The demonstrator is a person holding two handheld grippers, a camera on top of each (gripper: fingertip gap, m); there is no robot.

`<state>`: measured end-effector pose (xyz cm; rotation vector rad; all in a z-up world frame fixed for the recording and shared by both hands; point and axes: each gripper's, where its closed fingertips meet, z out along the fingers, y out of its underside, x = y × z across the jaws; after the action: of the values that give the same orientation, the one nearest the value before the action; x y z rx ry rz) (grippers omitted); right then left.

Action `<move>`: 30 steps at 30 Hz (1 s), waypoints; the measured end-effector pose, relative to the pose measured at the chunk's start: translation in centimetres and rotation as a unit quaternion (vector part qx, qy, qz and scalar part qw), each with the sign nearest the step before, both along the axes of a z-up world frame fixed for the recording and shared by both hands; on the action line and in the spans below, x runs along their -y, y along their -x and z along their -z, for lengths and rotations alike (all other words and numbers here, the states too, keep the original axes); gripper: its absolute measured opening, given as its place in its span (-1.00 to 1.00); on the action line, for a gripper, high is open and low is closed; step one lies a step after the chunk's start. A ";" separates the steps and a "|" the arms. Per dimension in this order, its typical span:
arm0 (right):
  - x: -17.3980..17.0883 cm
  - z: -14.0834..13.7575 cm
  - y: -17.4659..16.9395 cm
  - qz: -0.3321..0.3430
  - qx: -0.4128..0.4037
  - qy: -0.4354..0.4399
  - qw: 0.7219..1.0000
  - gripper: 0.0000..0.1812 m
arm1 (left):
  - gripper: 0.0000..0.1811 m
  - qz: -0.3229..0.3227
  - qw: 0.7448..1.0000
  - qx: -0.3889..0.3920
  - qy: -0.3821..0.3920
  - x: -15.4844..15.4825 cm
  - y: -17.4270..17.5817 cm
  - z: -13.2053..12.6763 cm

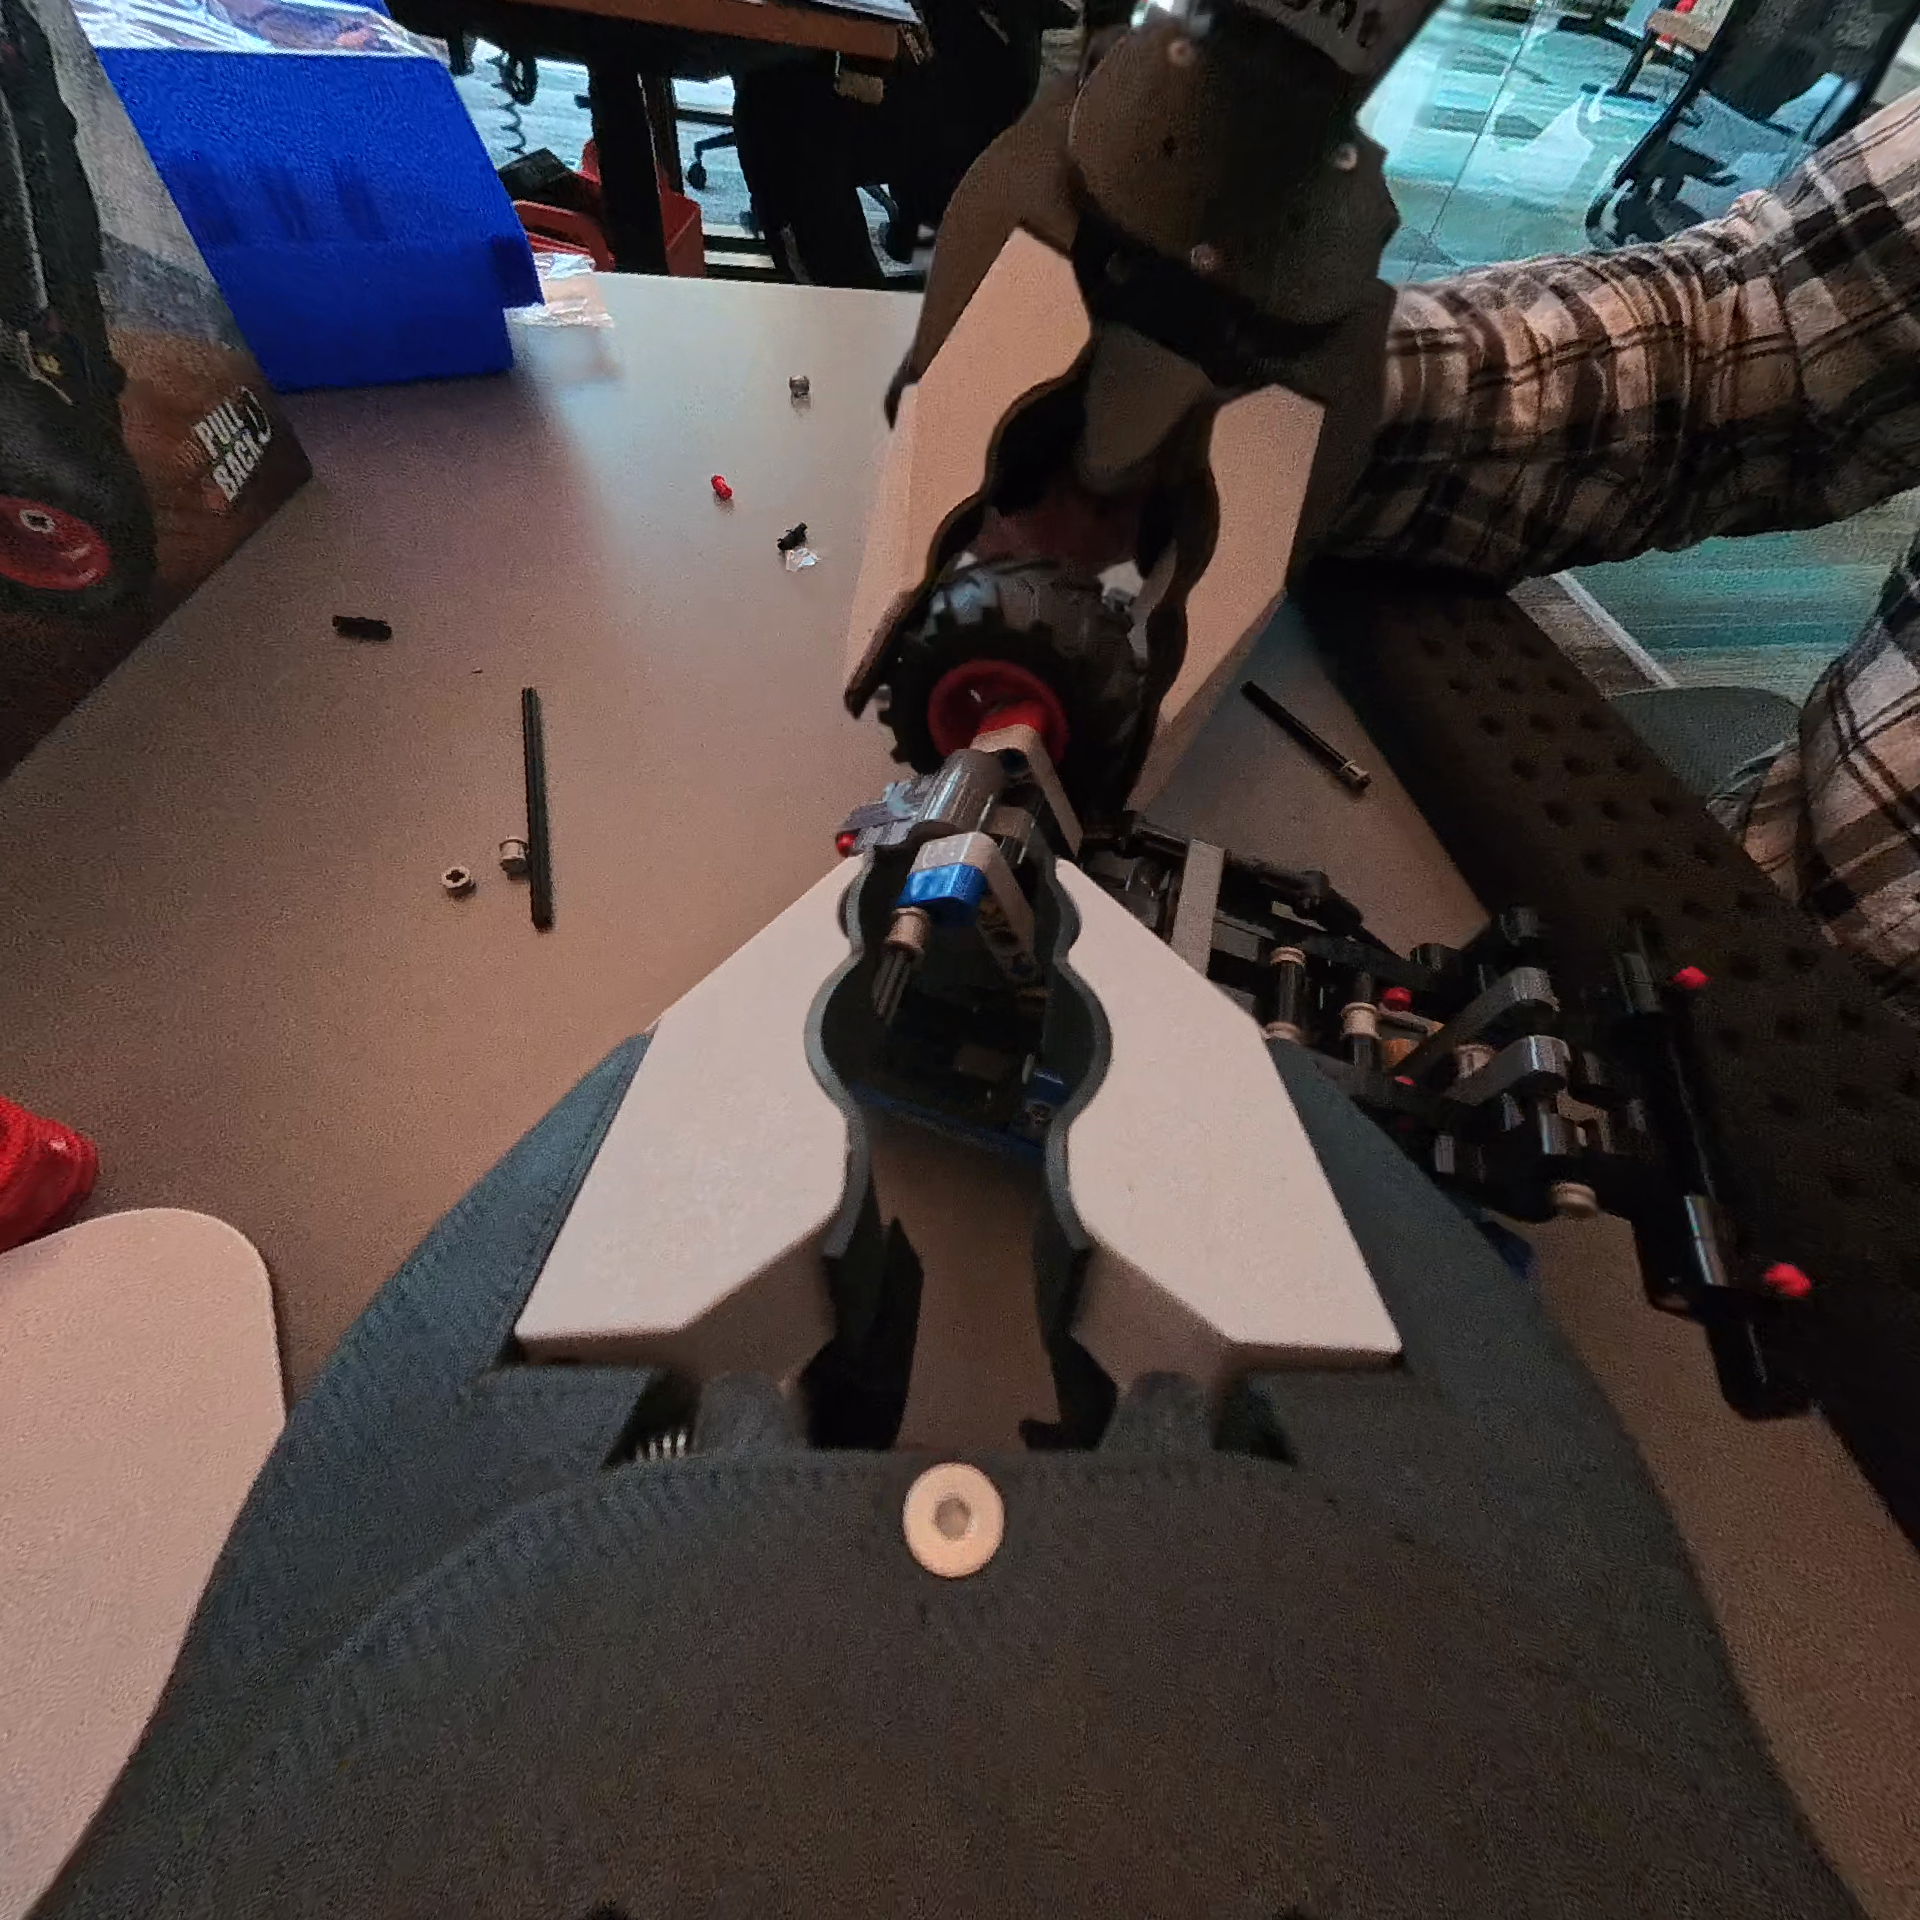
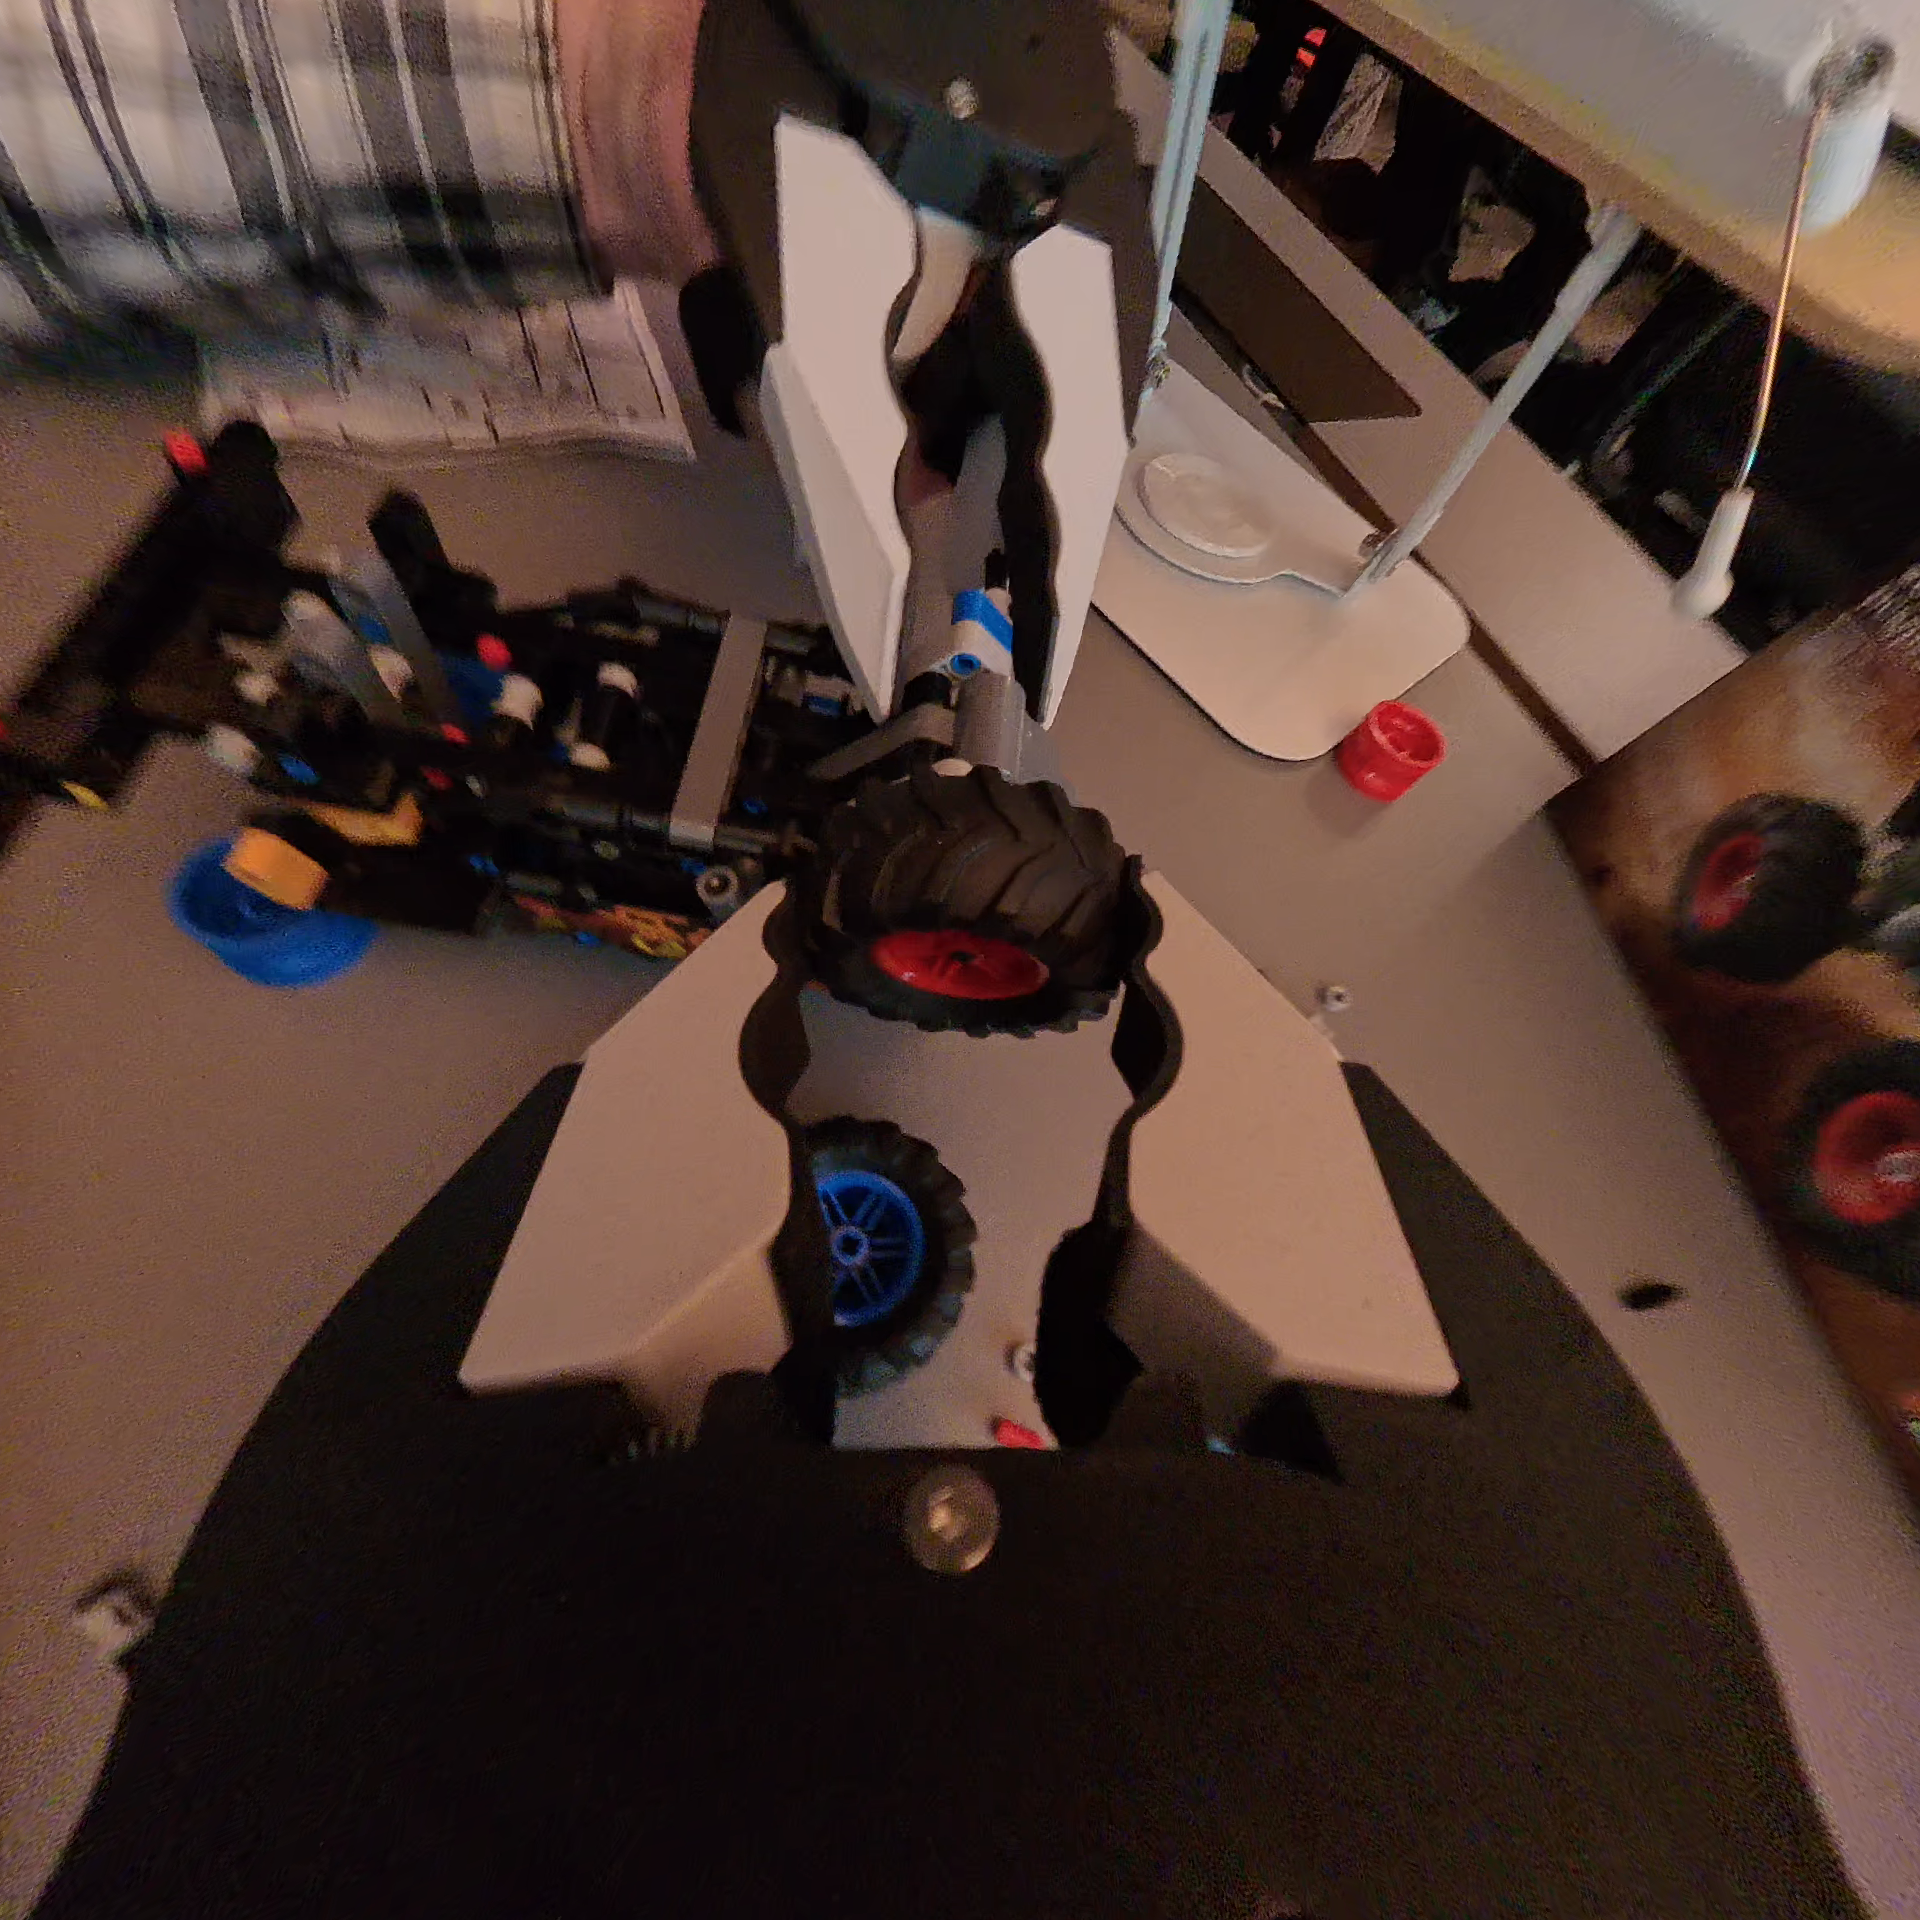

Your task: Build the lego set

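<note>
A black knobbly rubber tyre on a red plastic hub (image 2: 971, 904) is gripped between the fingertips of the right gripper (image 2: 961, 935), whose jaws are closed only as far as the tyre's width. The wheel is held just at the end of a grey beam-and-axle assembly with a blue connector (image 1: 951, 883), and that end of the assembly is clamped between the narrowly closed jaws of the left gripper (image 1: 961, 935). From there a black Technic vehicle chassis with grey beams and red pins (image 1: 1507, 1049) is seen extending to the right over the grey tabletop (image 1: 364, 1039). A second, smaller black tyre with a blue spoked hub (image 2: 873, 1247) lies on the table beneath the right gripper. Scattered well apart on the table are a long black axle (image 1: 536, 805), two small grey bushes (image 1: 483, 871), a red pin (image 1: 721, 486) and a black pin (image 1: 362, 627). A blue plastic bin (image 1: 322, 197) and the printed set box (image 1: 125, 395) stand at the far left edge. A plaid sleeve (image 1: 1621, 395) is visible behind the right gripper.
</note>
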<state>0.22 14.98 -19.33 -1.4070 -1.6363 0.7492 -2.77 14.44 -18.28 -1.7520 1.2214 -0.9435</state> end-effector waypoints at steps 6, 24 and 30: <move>-0.7 0.4 -1.0 -0.009 0.066 -0.167 0.984 -0.36 | -0.71 0.009 1.000 0.007 0.005 0.2 -0.4 0.1; 1.1 0.2 -0.2 -0.054 0.045 -0.128 0.989 -0.36 | -0.55 0.040 0.995 -0.091 -0.028 1.4 -2.9 0.7; 1.2 0.5 -0.7 -0.035 0.033 -0.044 0.998 -0.36 | -0.56 0.039 0.998 -0.055 -0.019 1.4 -3.2 0.8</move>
<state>0.88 13.82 -19.87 -1.3313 -1.7562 0.6684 0.39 13.06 -19.13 -1.7580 1.3773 -0.8722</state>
